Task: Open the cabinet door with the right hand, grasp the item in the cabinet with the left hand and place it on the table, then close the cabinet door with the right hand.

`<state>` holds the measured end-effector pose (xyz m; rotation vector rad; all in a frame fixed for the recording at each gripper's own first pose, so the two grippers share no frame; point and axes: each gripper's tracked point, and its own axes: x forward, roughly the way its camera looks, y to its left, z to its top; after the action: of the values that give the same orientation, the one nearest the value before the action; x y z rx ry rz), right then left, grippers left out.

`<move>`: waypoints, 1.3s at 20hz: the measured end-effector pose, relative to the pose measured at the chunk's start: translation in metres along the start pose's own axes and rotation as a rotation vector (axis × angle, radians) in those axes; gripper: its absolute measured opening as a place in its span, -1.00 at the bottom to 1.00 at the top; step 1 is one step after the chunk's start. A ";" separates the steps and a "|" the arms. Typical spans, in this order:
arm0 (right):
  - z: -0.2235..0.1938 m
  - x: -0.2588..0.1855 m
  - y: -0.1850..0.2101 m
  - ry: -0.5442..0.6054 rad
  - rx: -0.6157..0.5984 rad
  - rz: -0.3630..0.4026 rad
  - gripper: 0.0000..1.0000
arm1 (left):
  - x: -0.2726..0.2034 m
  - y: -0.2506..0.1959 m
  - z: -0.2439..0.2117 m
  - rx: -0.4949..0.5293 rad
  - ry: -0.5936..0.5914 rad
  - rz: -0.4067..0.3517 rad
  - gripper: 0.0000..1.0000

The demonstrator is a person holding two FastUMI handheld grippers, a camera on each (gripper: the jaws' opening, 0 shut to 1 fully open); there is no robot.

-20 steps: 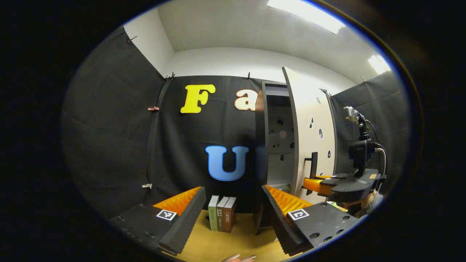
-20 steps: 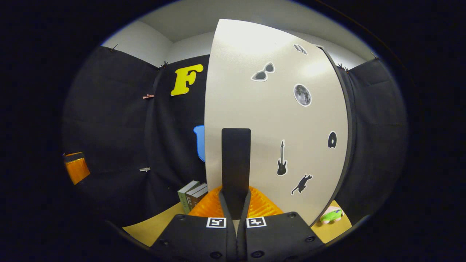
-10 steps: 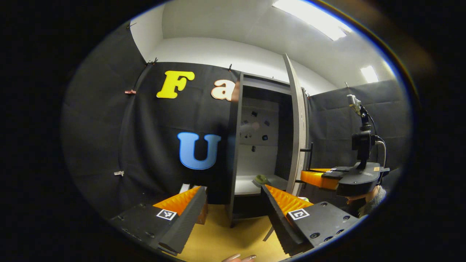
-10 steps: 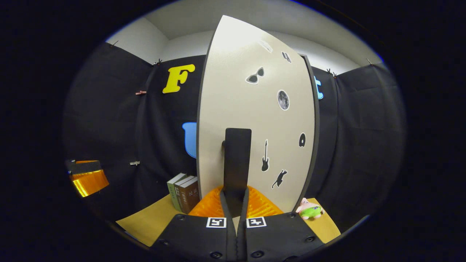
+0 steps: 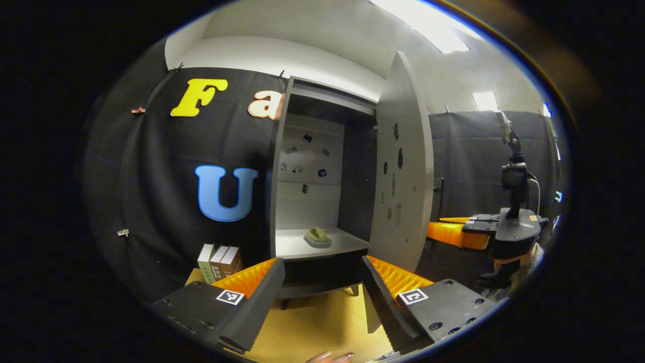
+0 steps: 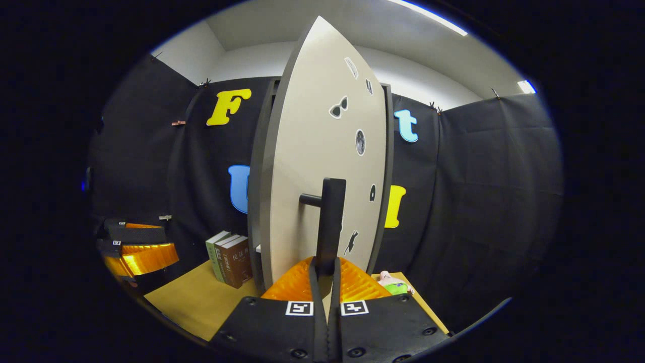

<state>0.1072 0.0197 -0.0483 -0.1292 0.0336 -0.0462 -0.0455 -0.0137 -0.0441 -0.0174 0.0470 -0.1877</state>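
The right tool is closed on the black bar handle of the cabinet door, both fingers pinching its lower end, and the door stands swung well out from the cabinet. In the left gripper view the interior is exposed: the item, a small green object on a grey base, sits on the pale shelf near the middle, at about 12 o'clock from the left tool and well apart from it. The left tool is open, its fingers spread wide and holding nothing, hovering over the tabletop in front of the cabinet's feet. The right tool shows at 3 o'clock in that view, beyond the door's edge. The step in hand looks like the end of the opening swing and the start of the reach. To do it well, the right tool should hold the door steady at this angle so it cannot drift back into the left tool's path, while the left tool rises to shelf height and goes straight in, keeping off the door at its 2 o'clock. The item looks low and small, so the fingers should straddle its base level with the shelf. Three books stand at 10 o'clock, out of the way.
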 end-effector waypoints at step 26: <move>-0.006 -0.009 -0.041 -0.060 0.052 0.109 -0.91 | 0.240 -0.063 -0.006 0.096 0.040 0.045 0.91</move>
<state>0.0962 -0.0207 -0.0486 -0.0764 -0.0202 0.0655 0.1780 -0.1201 -0.0594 0.0829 0.0781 -0.1449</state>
